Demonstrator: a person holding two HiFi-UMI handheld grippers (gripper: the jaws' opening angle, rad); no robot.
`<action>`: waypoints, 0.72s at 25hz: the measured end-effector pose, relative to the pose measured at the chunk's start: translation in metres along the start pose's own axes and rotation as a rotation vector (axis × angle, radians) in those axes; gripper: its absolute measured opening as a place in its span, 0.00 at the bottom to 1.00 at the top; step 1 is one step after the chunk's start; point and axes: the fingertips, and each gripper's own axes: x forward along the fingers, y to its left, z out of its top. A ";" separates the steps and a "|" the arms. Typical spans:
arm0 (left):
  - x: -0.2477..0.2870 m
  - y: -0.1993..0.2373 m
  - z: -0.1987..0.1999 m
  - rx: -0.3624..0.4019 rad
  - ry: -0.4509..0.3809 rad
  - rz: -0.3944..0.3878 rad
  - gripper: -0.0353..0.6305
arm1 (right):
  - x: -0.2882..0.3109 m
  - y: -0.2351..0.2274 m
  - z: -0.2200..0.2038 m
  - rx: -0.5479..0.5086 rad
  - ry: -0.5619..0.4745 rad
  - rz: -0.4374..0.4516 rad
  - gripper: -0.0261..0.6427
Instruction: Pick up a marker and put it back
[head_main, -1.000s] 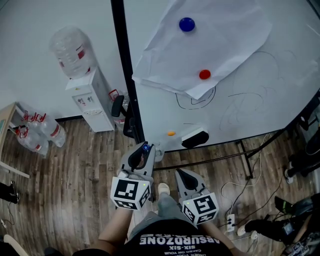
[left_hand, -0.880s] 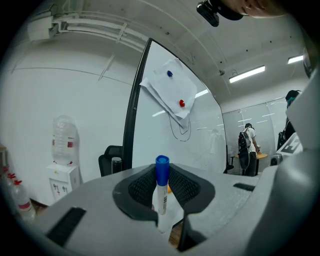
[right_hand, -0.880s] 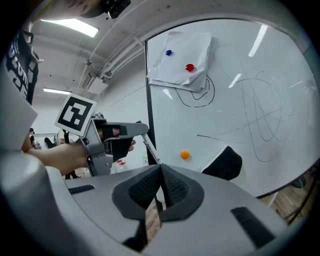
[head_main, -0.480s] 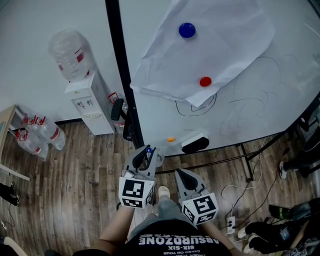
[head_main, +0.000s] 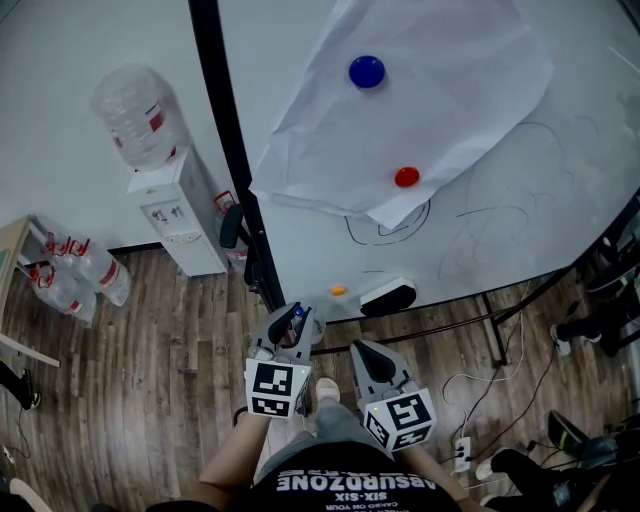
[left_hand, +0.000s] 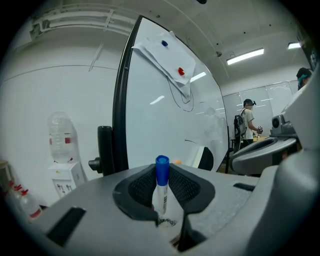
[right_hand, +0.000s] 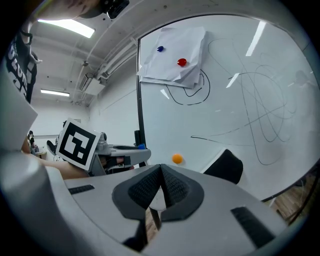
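Note:
A white marker with a blue cap (left_hand: 161, 186) stands upright between the pads of my left gripper (left_hand: 161, 192), which is shut on it; the cap (head_main: 298, 311) shows at the gripper's tip in the head view. My left gripper (head_main: 288, 328) sits just below the whiteboard's (head_main: 520, 190) lower left corner. My right gripper (head_main: 367, 360) is beside it, shut with its pads (right_hand: 161, 187) together and nothing between them. In the right gripper view the left gripper (right_hand: 120, 152) lies at the left.
A black eraser (head_main: 388, 297) and an orange magnet (head_main: 339, 291) sit low on the board. Paper sheets (head_main: 400, 110) hang under blue (head_main: 366, 71) and red (head_main: 406, 177) magnets. A water dispenser (head_main: 170, 205) stands at left. Cables (head_main: 480, 390) lie on the wooden floor. A person (left_hand: 246, 125) stands far off.
My left gripper, still shut on the marker, has come down and a little right, nearer the right gripper. The head view has shifted, so the board sits lower and further left.

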 end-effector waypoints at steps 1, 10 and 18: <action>0.001 -0.001 -0.003 0.001 0.009 -0.001 0.17 | 0.000 -0.001 0.000 0.002 -0.001 0.000 0.03; 0.008 -0.004 -0.027 -0.015 0.071 -0.008 0.17 | 0.003 -0.005 -0.001 0.011 -0.002 0.001 0.03; 0.010 -0.007 -0.050 -0.063 0.117 -0.021 0.17 | 0.002 -0.007 -0.002 0.012 0.001 -0.003 0.03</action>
